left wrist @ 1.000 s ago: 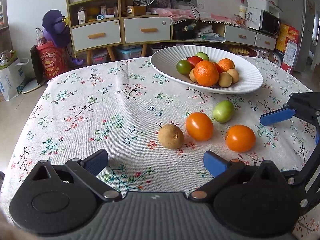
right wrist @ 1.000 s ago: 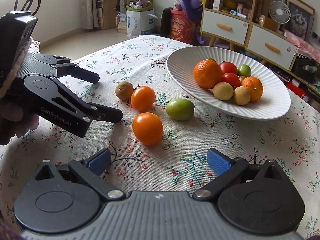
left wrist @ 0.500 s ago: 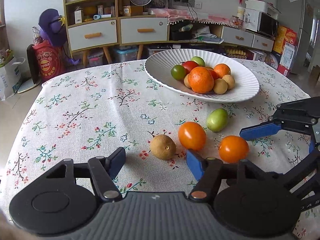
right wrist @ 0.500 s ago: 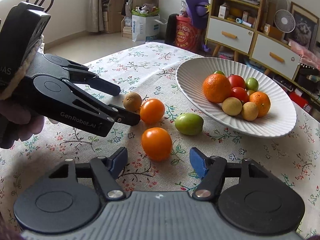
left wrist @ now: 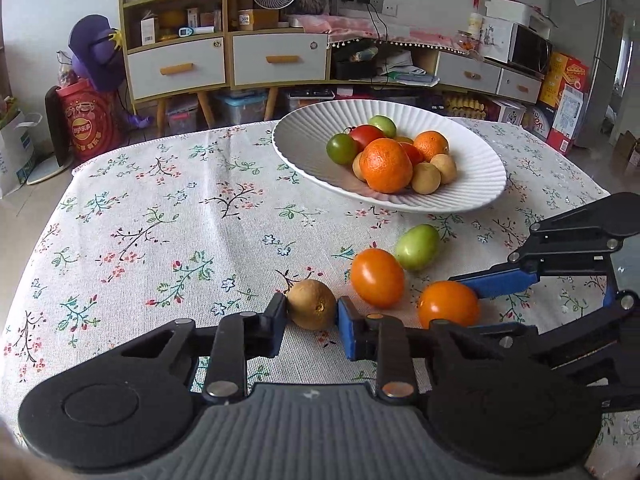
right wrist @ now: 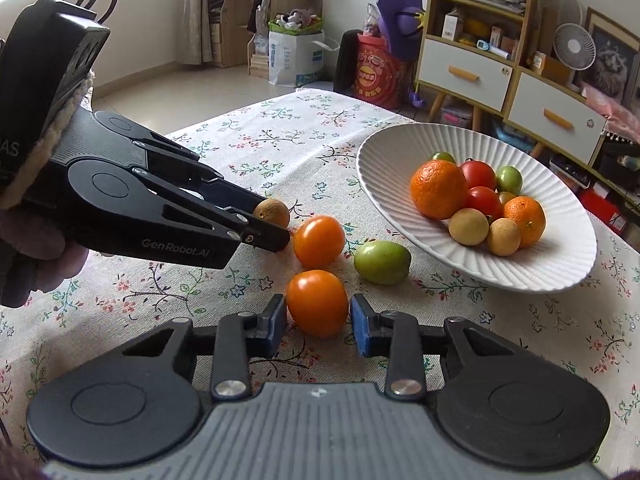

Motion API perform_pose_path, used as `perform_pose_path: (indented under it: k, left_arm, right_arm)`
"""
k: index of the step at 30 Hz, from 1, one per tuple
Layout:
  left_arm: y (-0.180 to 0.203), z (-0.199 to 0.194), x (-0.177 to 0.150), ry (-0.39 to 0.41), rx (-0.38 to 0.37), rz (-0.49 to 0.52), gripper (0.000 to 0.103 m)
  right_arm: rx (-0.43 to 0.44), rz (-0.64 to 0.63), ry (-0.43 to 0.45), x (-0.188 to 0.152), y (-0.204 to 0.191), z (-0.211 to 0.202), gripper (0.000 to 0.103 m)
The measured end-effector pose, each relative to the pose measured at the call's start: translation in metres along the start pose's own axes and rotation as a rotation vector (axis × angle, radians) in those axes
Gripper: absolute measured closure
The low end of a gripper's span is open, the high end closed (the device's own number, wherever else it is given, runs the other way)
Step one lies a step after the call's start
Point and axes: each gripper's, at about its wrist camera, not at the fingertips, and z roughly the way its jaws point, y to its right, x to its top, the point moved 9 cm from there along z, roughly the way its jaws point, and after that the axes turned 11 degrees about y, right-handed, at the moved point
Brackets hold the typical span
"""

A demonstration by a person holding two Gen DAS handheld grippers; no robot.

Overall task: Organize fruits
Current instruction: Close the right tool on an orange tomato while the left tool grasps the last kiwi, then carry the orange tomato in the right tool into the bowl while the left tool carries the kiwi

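A small brown fruit [left wrist: 311, 309] sits on the flowered tablecloth, and my left gripper [left wrist: 312, 314] is shut on it, both pads pressing its sides. In the right wrist view the left gripper [right wrist: 272, 224] comes in from the left with that brown fruit [right wrist: 273, 211] at its tips. My right gripper [right wrist: 319, 318] has its jaws closing on an orange tomato [right wrist: 317, 302], with the pads against both its sides. A second orange tomato [right wrist: 319, 240] and a green tomato [right wrist: 382, 262] lie loose just beyond. The white ribbed plate [right wrist: 380, 168] behind holds oranges, tomatoes and brown fruits.
A person's hand [right wrist: 36, 248] holds the left gripper. The tablecloth [left wrist: 160, 220] stretches bare to the left of the fruits. Past the table's far edge stand a drawer cabinet [left wrist: 224, 60] and a red bucket [left wrist: 86, 120].
Both grippers went from wide open to closed. The left one closed around the brown fruit, the right one around the nearer orange tomato. Both also crept slightly forward toward the fruits.
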Motion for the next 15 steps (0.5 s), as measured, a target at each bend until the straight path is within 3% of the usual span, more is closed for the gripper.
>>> perform_pose_path:
  k: [15]
  left_arm:
    - [-0.0030, -0.0058, 0.0007, -0.021, 0.004, -0.032, 0.080]
  right_arm:
    - [0.021, 0.027, 0.013, 0.0077, 0.0027, -0.0064, 0.074]
